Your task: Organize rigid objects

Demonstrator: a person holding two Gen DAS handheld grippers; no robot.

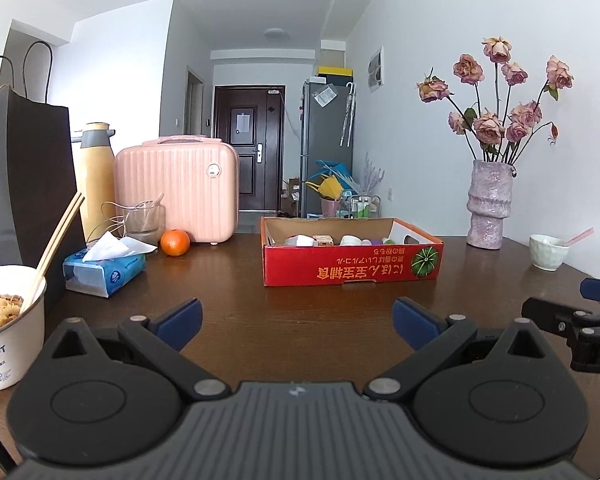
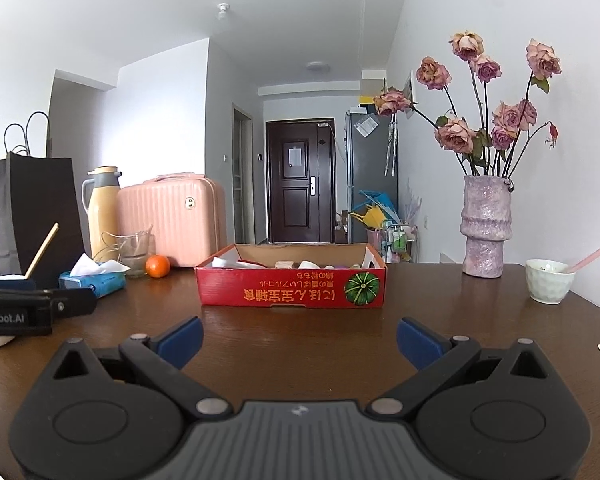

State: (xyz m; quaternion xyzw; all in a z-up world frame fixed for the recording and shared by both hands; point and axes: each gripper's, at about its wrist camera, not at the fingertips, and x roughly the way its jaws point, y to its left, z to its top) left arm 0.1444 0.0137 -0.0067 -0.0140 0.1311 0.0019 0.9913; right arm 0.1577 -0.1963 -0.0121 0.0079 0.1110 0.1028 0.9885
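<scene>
A shallow red cardboard box (image 1: 352, 270) (image 2: 292, 290) with a pumpkin picture stands on the dark wooden table (image 1: 300, 312) ahead of both grippers. Several small objects lie inside it, among them a white cup (image 1: 350, 240) and a small tan block (image 1: 323, 241). My left gripper (image 1: 298, 322) is open and empty, low over the table, short of the box. My right gripper (image 2: 299, 340) is open and empty, also short of the box. Each gripper shows at the edge of the other's view: the right one (image 1: 572, 320), the left one (image 2: 40, 308).
On the left stand a noodle bowl with chopsticks (image 1: 8, 320), a blue tissue pack (image 1: 104, 270), an orange (image 1: 175, 242), a glass (image 1: 142, 222), a yellow thermos (image 1: 96, 176), a pink case (image 1: 178, 190) and a dark paper bag (image 1: 24, 184). On the right are a flower vase (image 1: 488, 204) and a pale cup (image 1: 548, 252).
</scene>
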